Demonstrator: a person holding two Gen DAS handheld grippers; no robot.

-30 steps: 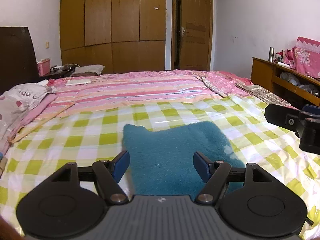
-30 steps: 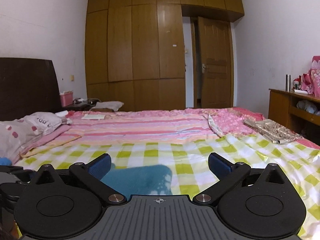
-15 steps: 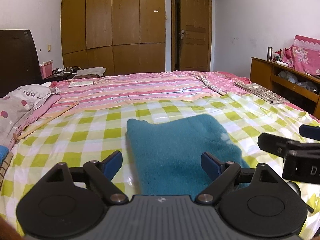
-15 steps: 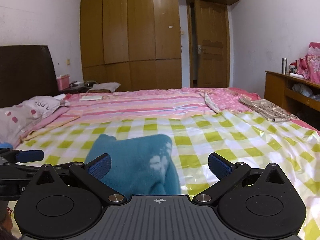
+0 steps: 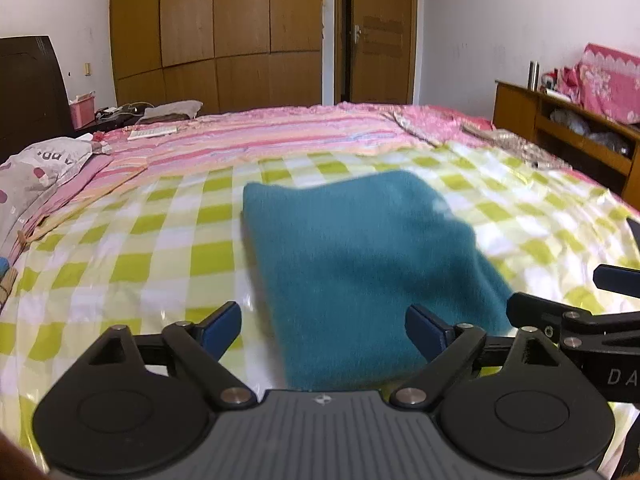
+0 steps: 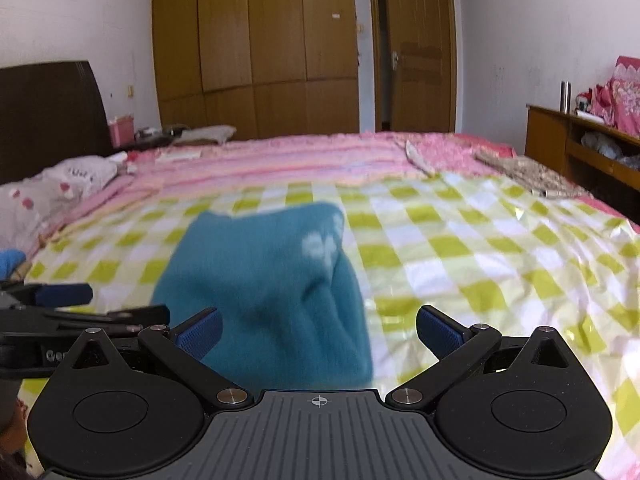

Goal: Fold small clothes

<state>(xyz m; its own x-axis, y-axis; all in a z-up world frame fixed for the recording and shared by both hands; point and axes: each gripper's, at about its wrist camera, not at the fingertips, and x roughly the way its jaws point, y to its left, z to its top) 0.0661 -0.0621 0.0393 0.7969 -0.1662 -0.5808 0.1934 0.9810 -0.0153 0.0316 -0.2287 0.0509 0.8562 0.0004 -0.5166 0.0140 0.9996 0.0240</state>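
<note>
Teal garment (image 5: 360,264) lay flat on the green-check sheet (image 5: 132,240) of the bed, folded to a rough rectangle, long axis running away from both cams. A white print (image 6: 320,246) showed near its far right corner in the right wrist view; same patch only a pale smudge in the left wrist view. Both views motion-blurred, so garment edges soft.

L gripper (image 5: 324,328): jaws wide apart, had just been opening further; nothing pinched. Near end of the garment sat betw. the two blue pads (image 5: 222,326), below them, closer to the right pad, which overlapped the cloth in the picture; left pad was over bare sheet just beside the garment's left edge. Contact w/ cloth: can't tell.

R gripper (image 6: 318,332): jaws spread wide, empty. Garment's near right corner lay betw. its pads (image 6: 438,334), nearer the left one; right pad was over bare sheet, apart from the cloth.

Each gripper showed in the other's view: R gripper at right edge of left cam, just beside the garment's near right corner; L gripper at left edge of right cam, by the near left edge.

Pink striped cover (image 6: 280,160) lay beyond the check sheet.
</note>
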